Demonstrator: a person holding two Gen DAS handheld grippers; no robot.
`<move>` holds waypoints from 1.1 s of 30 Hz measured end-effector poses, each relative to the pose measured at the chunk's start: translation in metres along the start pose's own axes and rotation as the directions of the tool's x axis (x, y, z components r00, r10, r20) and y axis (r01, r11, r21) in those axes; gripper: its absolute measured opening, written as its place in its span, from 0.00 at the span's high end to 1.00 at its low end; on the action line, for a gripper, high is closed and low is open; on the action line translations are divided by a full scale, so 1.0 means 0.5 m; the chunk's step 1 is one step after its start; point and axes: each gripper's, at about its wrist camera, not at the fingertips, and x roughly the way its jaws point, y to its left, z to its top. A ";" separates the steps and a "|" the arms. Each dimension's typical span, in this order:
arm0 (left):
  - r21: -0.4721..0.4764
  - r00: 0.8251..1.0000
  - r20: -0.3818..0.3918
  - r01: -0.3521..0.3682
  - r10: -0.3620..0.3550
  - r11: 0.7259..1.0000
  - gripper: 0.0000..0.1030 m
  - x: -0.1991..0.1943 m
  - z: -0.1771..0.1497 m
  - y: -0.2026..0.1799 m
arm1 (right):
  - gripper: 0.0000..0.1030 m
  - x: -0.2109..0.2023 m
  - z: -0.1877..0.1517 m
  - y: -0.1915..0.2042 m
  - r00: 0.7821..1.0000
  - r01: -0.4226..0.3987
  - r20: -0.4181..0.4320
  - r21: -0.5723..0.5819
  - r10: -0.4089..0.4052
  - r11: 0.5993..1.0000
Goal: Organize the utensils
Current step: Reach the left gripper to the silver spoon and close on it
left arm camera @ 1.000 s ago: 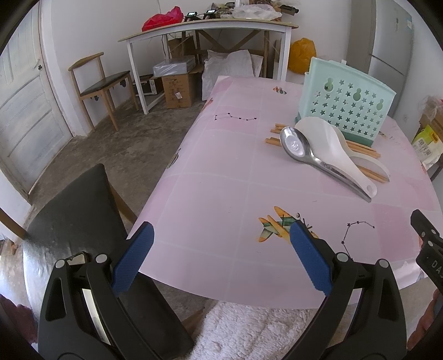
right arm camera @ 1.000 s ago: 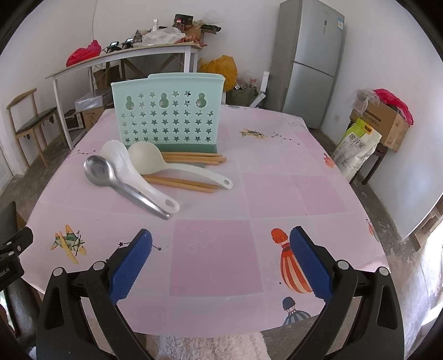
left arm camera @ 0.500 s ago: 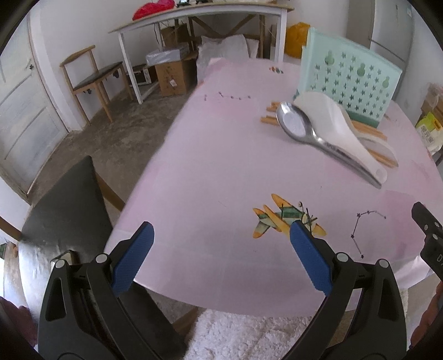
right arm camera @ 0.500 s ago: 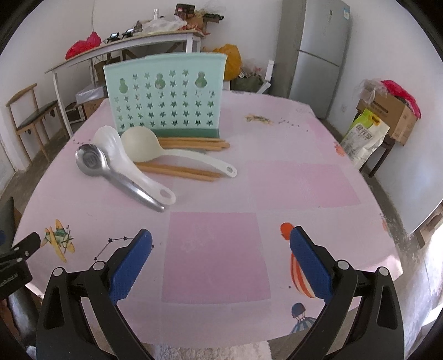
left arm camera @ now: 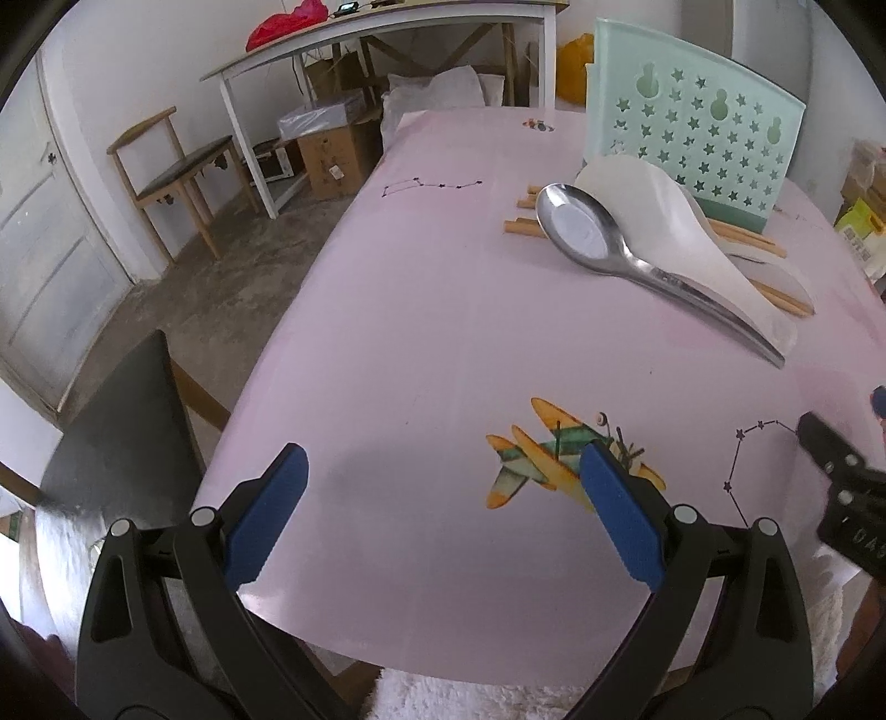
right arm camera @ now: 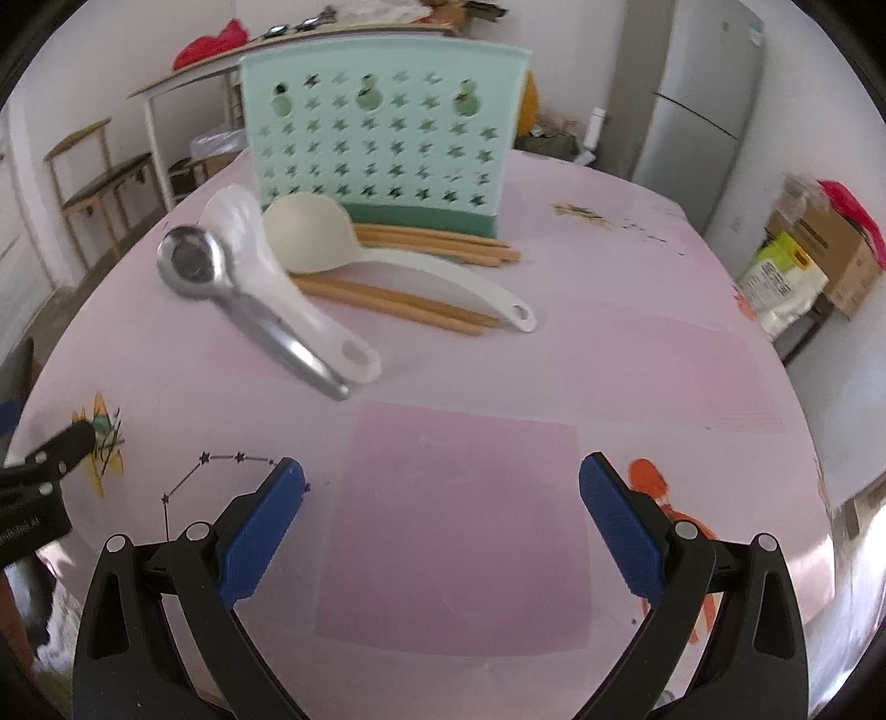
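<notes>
A mint-green utensil holder [right arm camera: 382,138] with star cut-outs stands upright at the back of the pink table [right arm camera: 459,526]. In front of it lie a metal spoon [right arm camera: 221,282], a white rice paddle [right arm camera: 288,293], a cream ladle [right arm camera: 343,243] and several wooden chopsticks [right arm camera: 410,304]. In the left wrist view the metal spoon [left arm camera: 609,243], the paddle [left arm camera: 692,232] and the holder [left arm camera: 698,149] sit at the upper right. My left gripper [left arm camera: 443,498] is open above the table's near left edge. My right gripper [right arm camera: 443,509] is open over the near middle, well short of the utensils.
A dark chair [left arm camera: 111,443] stands off the table's left edge, and a wooden chair [left arm camera: 177,166] and a white side table [left arm camera: 376,39] stand by the wall. A refrigerator [right arm camera: 703,99] and boxes [right arm camera: 825,255] are at the right. White fluffy fabric [left arm camera: 470,698] lies below the near edge.
Both grippers have moved forward over the table toward the utensils, which now look larger and nearer. Both stay open and nothing has been picked up.
</notes>
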 end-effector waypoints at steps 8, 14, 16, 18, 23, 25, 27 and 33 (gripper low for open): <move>-0.017 0.999 0.004 0.054 -0.054 0.998 0.08 0.008 -0.003 0.019 | 0.06 0.005 -0.001 -0.008 0.997 -0.069 0.029 -0.002 0.069 0.998; 0.016 0.997 -0.029 0.077 -0.077 0.997 0.07 0.017 0.011 0.022 | 0.06 0.011 -0.010 -0.017 0.991 -0.130 0.040 0.027 0.129 0.991; 0.027 0.998 -0.013 0.057 -0.057 0.998 0.08 0.015 0.022 0.026 | 0.06 0.012 -0.011 -0.019 0.991 -0.132 0.041 0.029 0.130 0.991; 0.029 0.996 0.029 0.087 -0.088 0.996 0.09 0.006 0.040 0.031 | 0.06 0.012 -0.012 -0.018 0.990 -0.132 0.043 0.029 0.131 0.991; 0.042 0.971 0.106 0.212 -0.215 0.976 0.28 0.001 0.110 0.021 | 0.06 0.011 -0.011 -0.021 0.990 -0.136 0.044 0.029 0.134 0.990; 0.035 0.957 0.117 0.263 -0.266 0.964 0.38 0.013 0.136 0.016 | 0.06 0.010 -0.011 -0.021 0.990 -0.136 0.044 0.029 0.135 0.990; 0.014 0.937 0.115 0.331 -0.331 0.943 0.45 0.034 0.161 0.012 | 0.06 0.011 -0.011 -0.021 0.990 -0.136 0.044 0.028 0.135 0.990; -0.104 0.899 0.043 0.438 -0.435 0.893 0.71 0.111 0.198 0.009 | 0.06 0.008 -0.012 -0.021 0.990 -0.137 0.046 0.030 0.135 0.990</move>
